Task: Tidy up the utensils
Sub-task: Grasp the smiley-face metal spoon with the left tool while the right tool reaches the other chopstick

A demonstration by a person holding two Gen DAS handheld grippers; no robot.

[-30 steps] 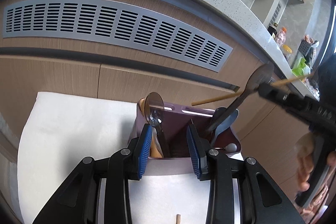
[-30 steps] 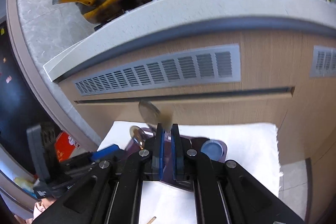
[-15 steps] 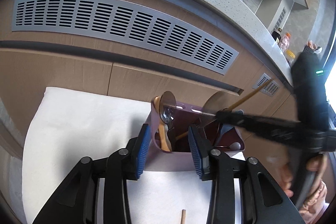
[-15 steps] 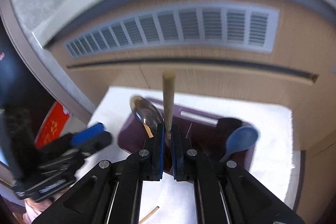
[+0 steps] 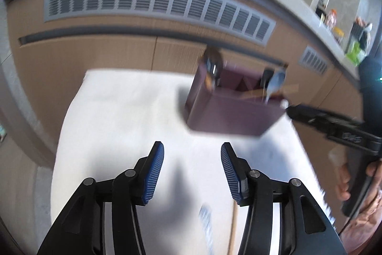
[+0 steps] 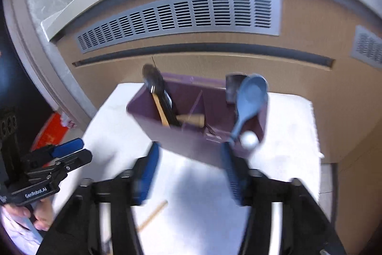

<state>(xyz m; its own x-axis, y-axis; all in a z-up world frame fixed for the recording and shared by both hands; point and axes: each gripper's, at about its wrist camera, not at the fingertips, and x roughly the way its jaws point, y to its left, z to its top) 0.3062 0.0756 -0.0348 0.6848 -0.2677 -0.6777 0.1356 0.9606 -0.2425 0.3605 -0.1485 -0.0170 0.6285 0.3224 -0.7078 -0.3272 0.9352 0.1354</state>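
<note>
Wooden stick (image 6: 191,119) now inside purple caddy (image 6: 191,142).

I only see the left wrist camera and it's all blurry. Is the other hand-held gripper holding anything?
Observer: No. The right hand-held gripper is open. Its jaws have just been opening, and nothing is caught between them.
Operator: What's inside the purple box?
Observer: A thick wooden handle lies by the middle divider of the purple holder.
Operator: And the blue spoon?
Observer: The blue spoon stands in the right-hand compartment, bowl up.
</note>
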